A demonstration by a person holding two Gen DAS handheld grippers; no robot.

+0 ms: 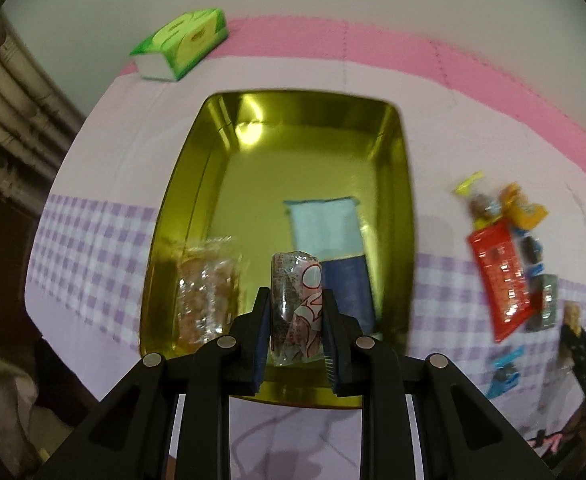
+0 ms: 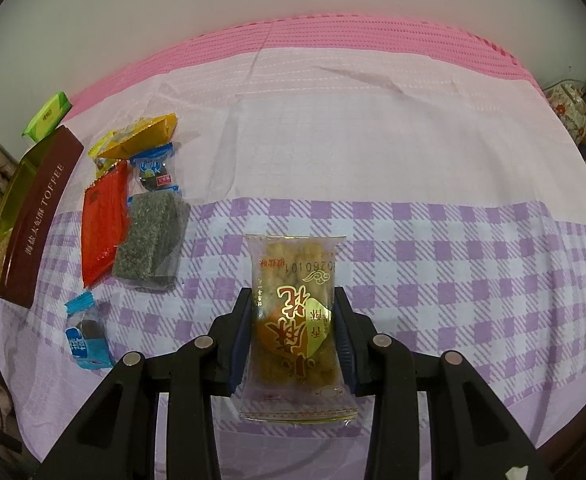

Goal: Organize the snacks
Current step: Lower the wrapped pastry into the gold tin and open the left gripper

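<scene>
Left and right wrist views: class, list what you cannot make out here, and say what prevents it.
- Left wrist view: the loose snacks beside the gold tin are motion-blurred; their labels are unreadable.
- Left wrist view: the lower part of the blue packet in the tin is hidden behind the left gripper and its held candy.
- Right wrist view: the tin's contents are cut off by the picture's edge and its brown wall.
- Right wrist view: the pastry packet has its sides covered by the right gripper.
</scene>
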